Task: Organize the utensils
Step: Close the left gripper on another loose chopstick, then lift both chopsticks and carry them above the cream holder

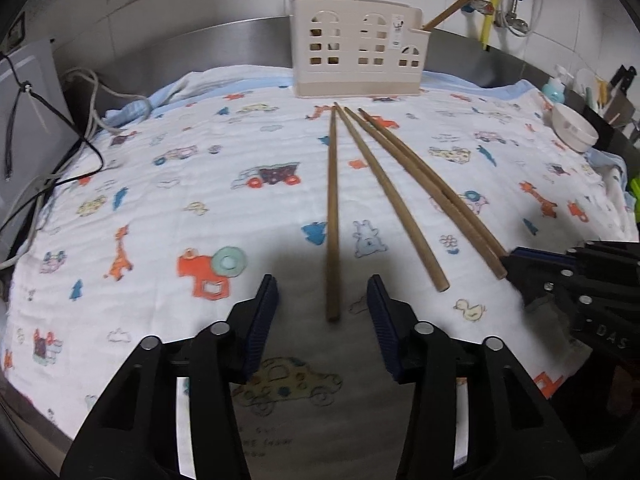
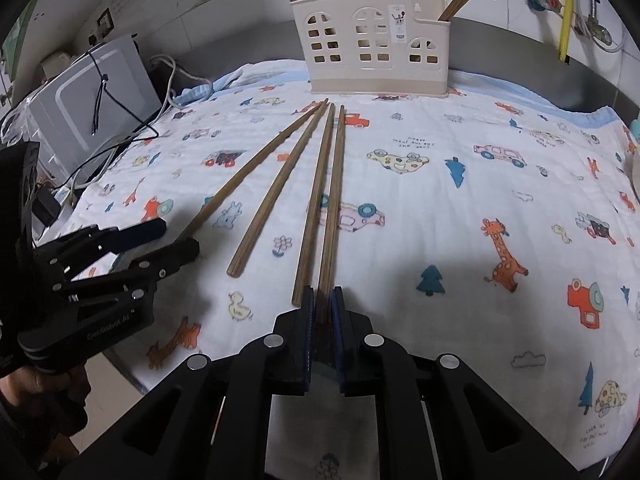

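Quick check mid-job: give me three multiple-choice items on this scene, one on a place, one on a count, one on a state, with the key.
1. Where does the holder stand?
A. At the far side of the cloth, past the chopstick tips
B. At the near edge of the cloth
C. On the grey appliance

2. How many chopsticks lie flat on the cloth?
A. Two
B. Four
C. Six

3. What state is the right gripper in?
A. Wide open above bare cloth
B. Shut on a chopstick's near end
C. Shut on a bowl

Key: 1 A, the holder sits beyond the far tips in both views. 2 B, four lie fanned out side by side. 3 B, its fingers clamp the rightmost chopstick.
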A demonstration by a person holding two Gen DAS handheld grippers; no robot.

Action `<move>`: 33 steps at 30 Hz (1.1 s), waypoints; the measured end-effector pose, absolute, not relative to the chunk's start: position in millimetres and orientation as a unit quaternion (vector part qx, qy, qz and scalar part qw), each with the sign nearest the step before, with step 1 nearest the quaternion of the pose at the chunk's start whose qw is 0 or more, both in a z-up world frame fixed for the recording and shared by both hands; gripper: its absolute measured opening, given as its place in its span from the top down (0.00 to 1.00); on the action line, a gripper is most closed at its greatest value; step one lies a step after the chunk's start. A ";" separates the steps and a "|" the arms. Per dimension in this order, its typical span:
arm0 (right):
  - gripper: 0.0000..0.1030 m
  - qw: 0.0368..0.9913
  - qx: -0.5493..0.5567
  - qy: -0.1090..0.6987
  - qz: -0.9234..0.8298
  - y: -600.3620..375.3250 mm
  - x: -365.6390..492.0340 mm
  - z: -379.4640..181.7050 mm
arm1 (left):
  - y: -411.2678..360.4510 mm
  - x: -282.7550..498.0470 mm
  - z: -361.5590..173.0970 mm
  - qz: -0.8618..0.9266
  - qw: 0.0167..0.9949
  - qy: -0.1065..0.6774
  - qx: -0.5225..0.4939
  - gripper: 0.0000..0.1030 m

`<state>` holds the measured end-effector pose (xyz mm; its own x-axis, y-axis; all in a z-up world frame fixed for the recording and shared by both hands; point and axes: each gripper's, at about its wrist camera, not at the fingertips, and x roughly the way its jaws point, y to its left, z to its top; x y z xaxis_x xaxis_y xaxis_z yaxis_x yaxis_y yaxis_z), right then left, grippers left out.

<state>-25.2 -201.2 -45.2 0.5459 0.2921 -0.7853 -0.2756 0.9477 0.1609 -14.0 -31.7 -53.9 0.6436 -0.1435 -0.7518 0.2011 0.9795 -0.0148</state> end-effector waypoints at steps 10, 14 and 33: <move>0.93 0.884 0.012 0.440 0.157 -202.8 -18.1 -40.5 | -34.3 1.6 -53.7 -0.119 0.905 0.406 0.038 0.83; 0.93 0.892 0.010 0.424 0.155 -206.6 -20.8 -29.1 | -34.9 4.7 -53.5 -0.126 0.905 0.404 0.037 0.90; 0.94 0.943 -0.006 0.267 0.199 -221.0 3.8 119.1 | -10.4 13.9 12.7 -0.154 0.937 0.313 -0.013 0.97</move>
<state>3.9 -221.0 119.1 0.7789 0.3715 -0.5053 -0.3781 0.9210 0.0942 13.9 -10.4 12.7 0.7570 -0.2972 -0.5819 0.2811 0.9521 -0.1206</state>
